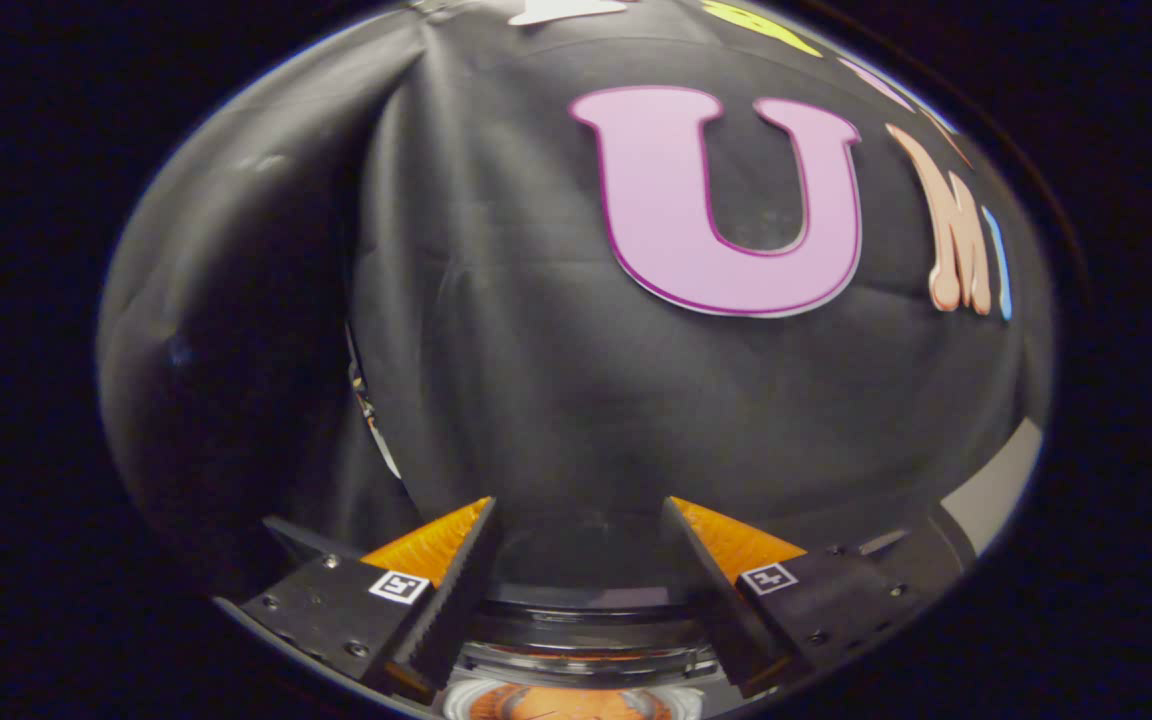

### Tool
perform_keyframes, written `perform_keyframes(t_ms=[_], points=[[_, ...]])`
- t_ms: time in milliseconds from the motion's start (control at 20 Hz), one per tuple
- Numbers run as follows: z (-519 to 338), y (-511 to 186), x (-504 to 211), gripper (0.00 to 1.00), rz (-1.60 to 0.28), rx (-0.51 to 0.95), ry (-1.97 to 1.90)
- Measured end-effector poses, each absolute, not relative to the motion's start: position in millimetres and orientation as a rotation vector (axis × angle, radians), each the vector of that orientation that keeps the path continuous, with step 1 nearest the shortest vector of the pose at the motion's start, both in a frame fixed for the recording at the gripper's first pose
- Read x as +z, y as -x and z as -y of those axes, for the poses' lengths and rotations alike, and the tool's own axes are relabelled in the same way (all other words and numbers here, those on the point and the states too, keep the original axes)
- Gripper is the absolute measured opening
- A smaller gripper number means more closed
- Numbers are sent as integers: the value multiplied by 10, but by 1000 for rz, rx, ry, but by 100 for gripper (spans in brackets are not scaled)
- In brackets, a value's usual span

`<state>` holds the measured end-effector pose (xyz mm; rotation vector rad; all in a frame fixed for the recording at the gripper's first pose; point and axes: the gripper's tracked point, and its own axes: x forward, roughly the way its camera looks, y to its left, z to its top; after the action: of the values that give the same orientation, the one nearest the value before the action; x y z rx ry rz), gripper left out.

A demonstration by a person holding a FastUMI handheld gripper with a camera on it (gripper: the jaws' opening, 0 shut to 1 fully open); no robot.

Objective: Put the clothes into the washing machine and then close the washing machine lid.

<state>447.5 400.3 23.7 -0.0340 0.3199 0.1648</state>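
The gripper [581, 530] is hovering with its fingers spread apart, holding nothing. Between and just below them, the washing machine [586, 640] is showing its round glass lid [584, 600], with something orange [566, 705] lying beneath the glass. Beyond the fingers, black cloth [556, 380] is hanging as the wall.

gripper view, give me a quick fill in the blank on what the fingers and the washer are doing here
1. The gripper has its fingers spread ____, with nothing between them.
2. Between and below the fingers shows the round clear ____ of the washing machine.
3. Beyond the fingers hangs the booth's black ____ wall.

Missing words: open; lid; cloth
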Motion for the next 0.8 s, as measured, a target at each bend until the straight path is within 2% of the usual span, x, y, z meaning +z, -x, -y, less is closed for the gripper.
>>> perform_keyframes(t_ms=[800], points=[[-3989, -4526, 208, 99, -234, 161, 51]])
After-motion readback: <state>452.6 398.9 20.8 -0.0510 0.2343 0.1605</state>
